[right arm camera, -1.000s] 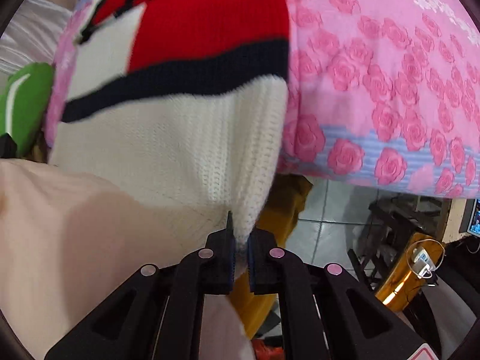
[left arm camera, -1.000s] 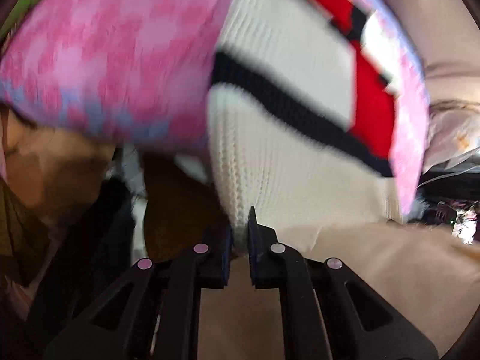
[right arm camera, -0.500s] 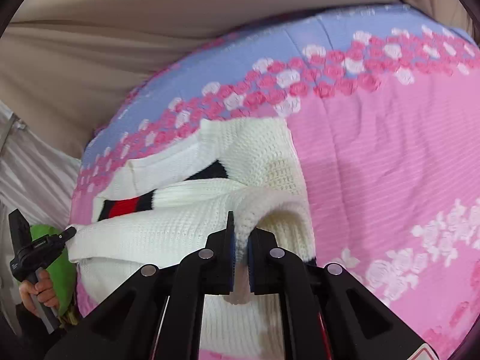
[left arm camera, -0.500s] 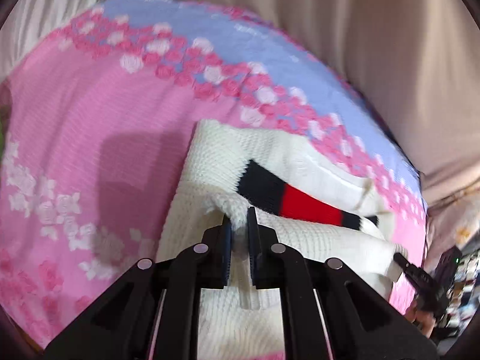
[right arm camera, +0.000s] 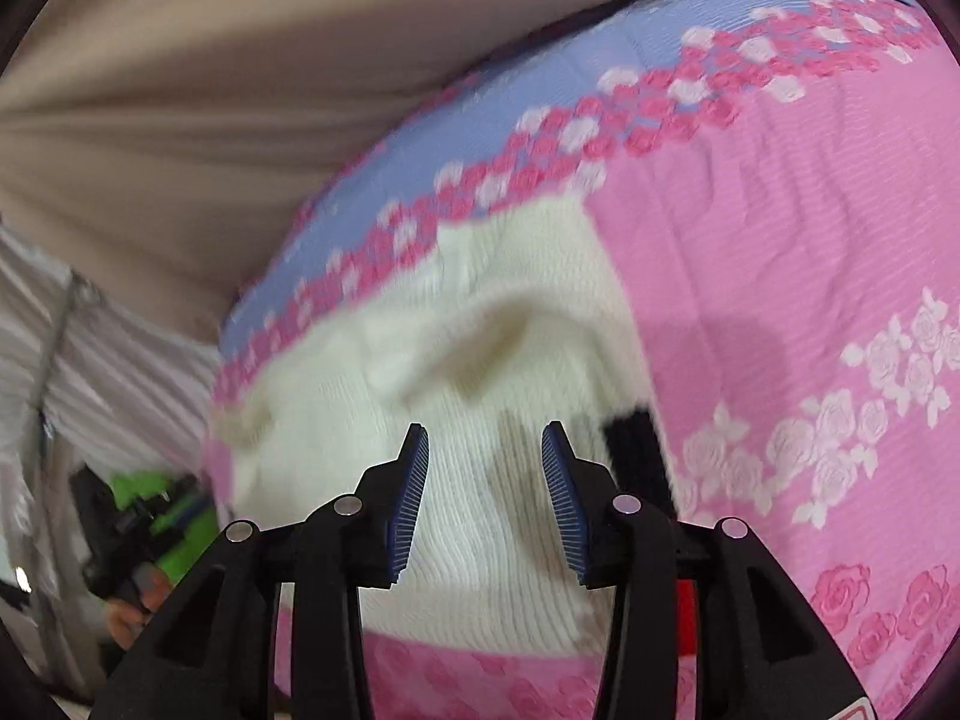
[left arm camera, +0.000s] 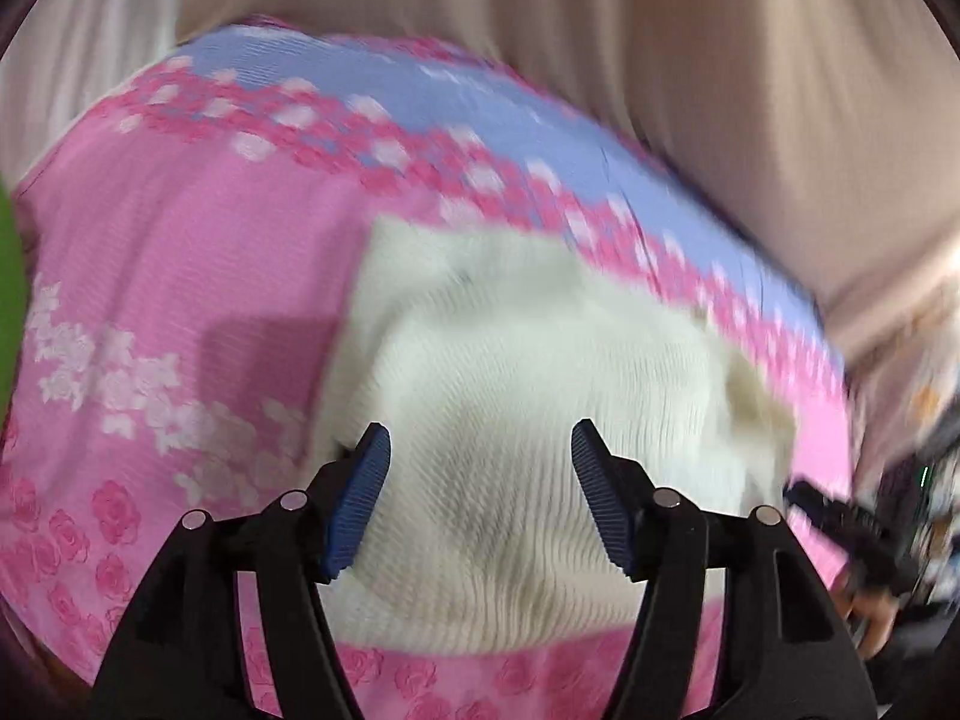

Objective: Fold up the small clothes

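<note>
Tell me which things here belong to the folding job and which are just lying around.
Part of the job:
white knit sweater
left gripper, open
right gripper, open
pink floral blanket it lies on

Just around:
beige curtain
green object

Left wrist view: sits behind the left gripper (left arm camera: 480, 450), faces forward and down, close over the white knit garment (left arm camera: 528, 396) on the pink floral cover (left arm camera: 150, 276). Right wrist view: behind the right gripper (right arm camera: 485, 456), same downward, close aspect. Both views share the garment (right arm camera: 480, 360), the cover (right arm camera: 780, 252) and the beige curtain (left arm camera: 690, 60) (right arm camera: 210, 90) beyond.
</note>
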### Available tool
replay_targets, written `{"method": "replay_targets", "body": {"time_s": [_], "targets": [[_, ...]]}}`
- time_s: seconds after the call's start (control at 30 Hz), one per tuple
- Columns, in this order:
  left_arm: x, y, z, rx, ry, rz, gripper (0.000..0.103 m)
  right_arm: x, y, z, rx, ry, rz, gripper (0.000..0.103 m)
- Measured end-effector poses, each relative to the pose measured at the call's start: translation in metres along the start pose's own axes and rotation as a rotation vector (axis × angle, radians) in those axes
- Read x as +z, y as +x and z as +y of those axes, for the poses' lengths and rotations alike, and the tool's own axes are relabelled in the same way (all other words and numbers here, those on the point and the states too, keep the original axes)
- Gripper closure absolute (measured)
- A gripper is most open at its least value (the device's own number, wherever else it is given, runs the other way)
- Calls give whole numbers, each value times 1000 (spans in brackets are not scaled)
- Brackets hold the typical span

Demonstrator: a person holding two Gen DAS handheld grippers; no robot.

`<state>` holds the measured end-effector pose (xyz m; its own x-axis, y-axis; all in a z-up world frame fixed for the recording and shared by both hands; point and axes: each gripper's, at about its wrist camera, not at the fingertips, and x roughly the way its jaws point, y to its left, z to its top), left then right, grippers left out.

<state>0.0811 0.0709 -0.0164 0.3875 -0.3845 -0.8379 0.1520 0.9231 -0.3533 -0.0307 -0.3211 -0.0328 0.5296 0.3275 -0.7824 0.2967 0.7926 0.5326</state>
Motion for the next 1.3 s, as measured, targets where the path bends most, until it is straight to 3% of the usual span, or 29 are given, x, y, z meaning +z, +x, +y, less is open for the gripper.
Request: {"method": "replay_targets", "body": {"time_s": [0.13, 0.2, 0.27, 0.3, 0.37, 0.4, 0.47, 0.53, 0.57, 0.6, 0.63, 0.67, 0.7, 0.73, 0.83, 0.9, 0.93, 1.0, 1.07, 1.13, 1.2, 1.3], "targets": [[22, 47, -16, 99, 64, 21, 43, 1, 45, 28, -64, -185, 93, 68], [45, 55, -12, 162, 14, 5, 45, 30, 60, 32, -121, -187, 44, 68], [66, 47, -6, 147, -32, -38, 44, 64, 60, 26, -190, -105, -16, 68], [74, 40, -4, 129, -35, -57, 39, 75, 55, 26, -203, -82, -42, 66], [84, 39, -2, 138, 3, -54, 24, 89, 37, 33, -226, -119, -132, 49], [85, 42, 0, 151, 21, -44, 21, 90, 33, 37, -249, -158, -145, 43], [86, 58, 4, 175, 44, -4, 21, 84, 36, 40, -284, -243, -122, 43], [82, 79, 9, 176, 36, 45, 26, 79, 54, 37, -303, -293, -59, 43], [79, 84, 9, 163, 35, 57, 40, 76, 64, 36, -323, -310, -42, 43], [77, 91, 9, 166, 35, 75, 63, 74, 73, 35, -343, -326, -33, 43], [76, 91, 8, 175, 34, 72, 77, 73, 80, 33, -355, -330, -31, 55], [75, 86, 8, 154, 25, 62, 96, 71, 83, 32, -357, -325, -26, 73], [76, 75, 8, 116, 4, 42, 96, 73, 85, 31, -349, -304, -12, 95], [78, 50, 7, 84, -15, -18, 96, 75, 76, 32, -323, -282, -27, 95], [83, -9, 7, 47, -34, -122, 97, 75, 11, 50, -174, -254, -180, 96], [90, -19, 17, 61, -64, -146, 96, 74, -30, 55, -82, -227, -277, 96], [95, -6, 24, 62, -81, -113, 96, 77, -33, 51, -82, -220, -295, 96], [100, 21, 29, 86, -112, -48, 96, 91, -8, 32, -116, -192, -226, 96], [102, 21, 21, 75, -112, -51, 97, 103, 21, 12, -145, -103, -150, 96], [102, 12, 10, 97, -73, -92, 96, 105, 10, 23, -104, -103, -204, 96], [107, 26, 12, 131, -61, -66, 96, 109, 6, 36, -133, -166, -232, 96], [111, 33, 23, 100, -123, -23, 96, 117, 27, 14, -177, -100, -157, 97]]}}
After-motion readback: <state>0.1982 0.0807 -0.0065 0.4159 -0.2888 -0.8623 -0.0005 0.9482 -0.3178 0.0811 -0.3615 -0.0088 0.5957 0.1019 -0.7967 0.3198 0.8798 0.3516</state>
